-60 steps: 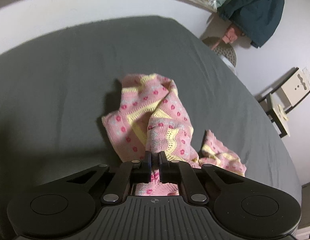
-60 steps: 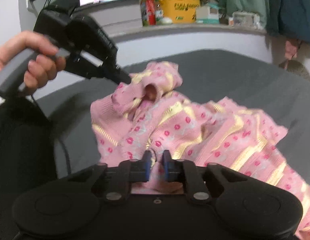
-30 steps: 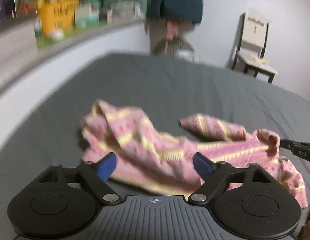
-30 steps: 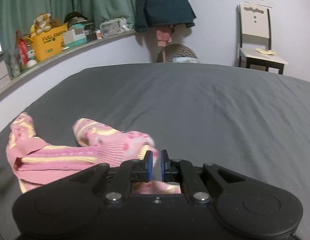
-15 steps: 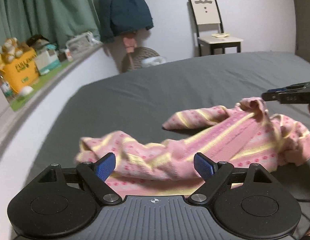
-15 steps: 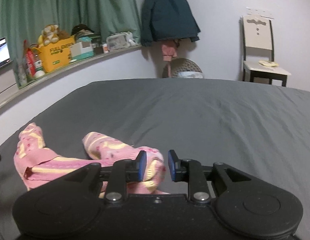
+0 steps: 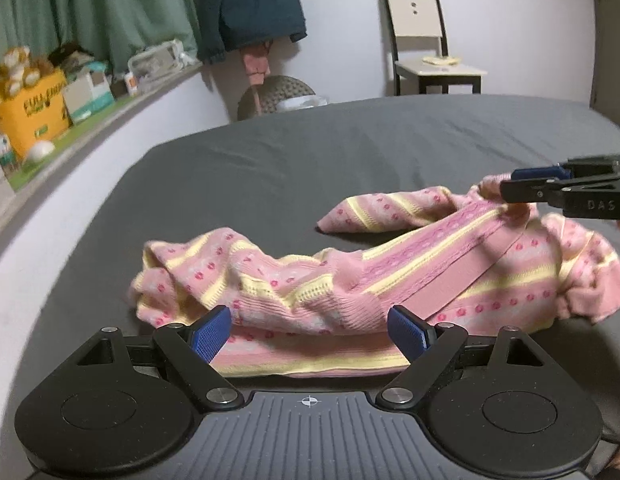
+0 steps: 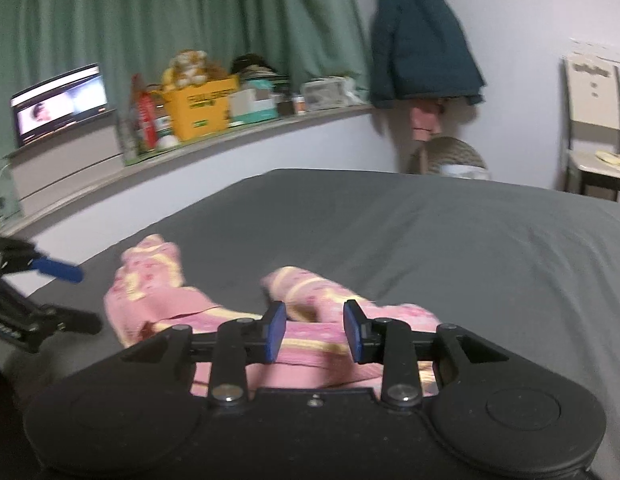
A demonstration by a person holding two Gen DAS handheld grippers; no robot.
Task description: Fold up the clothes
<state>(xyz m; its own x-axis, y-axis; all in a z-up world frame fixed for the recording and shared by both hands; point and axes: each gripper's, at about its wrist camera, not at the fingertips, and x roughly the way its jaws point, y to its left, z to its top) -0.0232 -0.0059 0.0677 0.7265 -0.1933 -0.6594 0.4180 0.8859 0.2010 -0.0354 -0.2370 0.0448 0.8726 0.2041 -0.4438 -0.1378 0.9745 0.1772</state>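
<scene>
We've got the left gripper (image 7: 310, 332) low in the frame with its blue pads spread wide, nothing between them. The pink sweater (image 7: 350, 276) lies rumpled across the middle of the frame on the grey bed (image 7: 350, 152), stretched left to right; its near hem sits just in front of the left gripper's pads.

Right gripper (image 8: 314, 330) sits at lower centre of its own view, pads parted to a moderate gap, no cloth pinched; the sweater (image 8: 157, 292) lies under and ahead of them. In the left view the right gripper (image 7: 522, 188) comes in from the right edge, tips at the raised sweater edge; we can't tell contact there.

Background: green curtain (image 8: 149, 20) upper left, dark jacket (image 8: 422, 40) hanging top centre, chair (image 7: 422, 40) upper right, yellow box (image 8: 197, 108) on the ledge (image 8: 269, 128).
</scene>
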